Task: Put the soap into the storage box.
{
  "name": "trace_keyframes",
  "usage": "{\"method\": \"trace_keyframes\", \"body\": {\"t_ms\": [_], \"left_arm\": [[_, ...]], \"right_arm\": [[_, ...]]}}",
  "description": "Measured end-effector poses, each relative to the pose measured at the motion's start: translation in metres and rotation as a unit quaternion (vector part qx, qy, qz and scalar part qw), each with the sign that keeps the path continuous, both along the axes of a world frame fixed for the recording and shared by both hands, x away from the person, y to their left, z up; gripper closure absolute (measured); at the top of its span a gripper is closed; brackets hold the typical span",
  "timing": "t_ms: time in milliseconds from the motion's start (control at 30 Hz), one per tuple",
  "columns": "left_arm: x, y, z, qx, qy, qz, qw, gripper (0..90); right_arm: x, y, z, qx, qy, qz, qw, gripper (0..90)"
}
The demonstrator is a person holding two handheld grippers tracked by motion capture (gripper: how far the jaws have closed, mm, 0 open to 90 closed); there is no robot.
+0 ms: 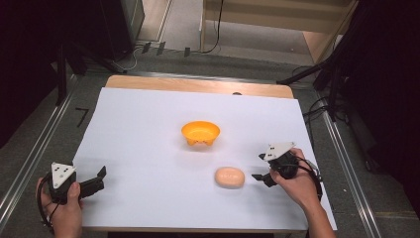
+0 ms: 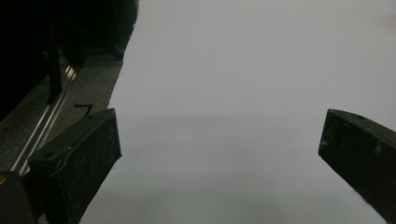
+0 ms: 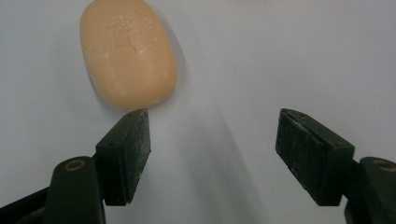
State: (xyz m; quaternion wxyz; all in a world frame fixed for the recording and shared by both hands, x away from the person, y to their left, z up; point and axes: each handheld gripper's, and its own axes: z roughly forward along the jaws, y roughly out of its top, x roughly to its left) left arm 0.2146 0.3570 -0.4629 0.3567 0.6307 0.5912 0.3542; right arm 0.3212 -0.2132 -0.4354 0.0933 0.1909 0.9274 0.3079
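Note:
A peach-coloured oval bar of soap point(image 1: 230, 177) lies on the white sheet, in front of an orange bowl point(image 1: 200, 132) that stands near the middle. My right gripper point(image 1: 259, 167) sits just right of the soap, pointing left at it, jaws apart and nothing between them. In the right gripper view the soap point(image 3: 127, 52) lies ahead and to the left of the gap point(image 3: 212, 149), close to the left fingertip point(image 3: 135, 135). My left gripper point(image 1: 103, 173) rests at the front left of the sheet, open, over bare white sheet point(image 2: 219, 140).
The white sheet point(image 1: 148, 124) covers a wooden table point(image 1: 198, 84) whose far edge shows. Metal rails point(image 1: 29, 158) run along both sides. Dark stands and cables point(image 1: 322, 74) crowd the far right; floor lies beyond.

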Motion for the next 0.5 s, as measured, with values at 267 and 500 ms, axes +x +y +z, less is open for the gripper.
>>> {"method": "trace_keyframes", "body": {"t_ms": [267,500], "left_arm": [[0.0,0.0,0.0,-0.001,0.001,-0.004,1.0,0.0],[0.001,0.0,0.0,0.002,0.004,-0.006,1.0,0.0]], "right_arm": [[0.002,0.014,0.005,-0.002,0.002,0.021,0.9998,28.1],[0.005,0.027,0.009,-0.003,0.002,0.036,0.9993,28.2]]}}
